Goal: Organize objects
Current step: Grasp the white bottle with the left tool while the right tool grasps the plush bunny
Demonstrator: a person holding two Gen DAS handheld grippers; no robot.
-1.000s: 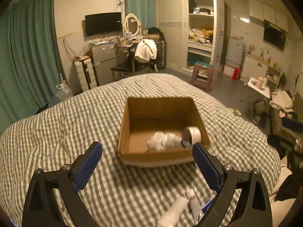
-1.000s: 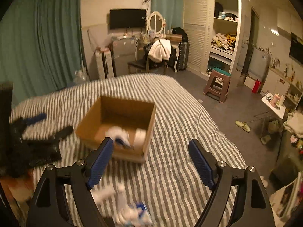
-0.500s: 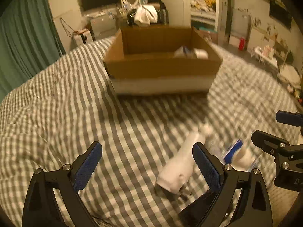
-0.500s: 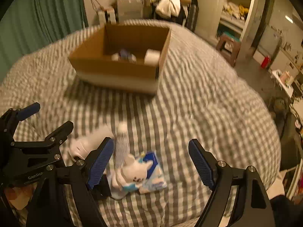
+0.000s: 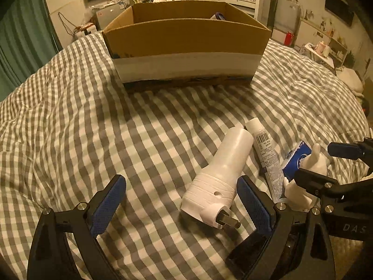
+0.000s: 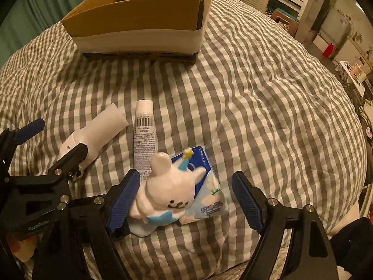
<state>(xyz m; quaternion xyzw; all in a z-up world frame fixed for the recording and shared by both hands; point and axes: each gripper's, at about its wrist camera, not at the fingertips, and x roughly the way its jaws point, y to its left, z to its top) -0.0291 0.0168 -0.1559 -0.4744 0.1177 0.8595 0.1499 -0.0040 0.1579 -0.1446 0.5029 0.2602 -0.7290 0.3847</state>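
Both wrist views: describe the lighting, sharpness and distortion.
Left wrist view: dim warm light, sharp, the box front bowed by the fisheye, dark corners. Right wrist view: same amber cast, plush crisp, bed stripes curved toward the edges.

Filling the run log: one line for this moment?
left tongs open around white plug-in device | right tongs open around plush toy | box ahead

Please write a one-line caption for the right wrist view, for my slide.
Open right gripper straddles a white plush toy lying on a blue tissue pack, beside a white tube, with the cardboard box beyond.
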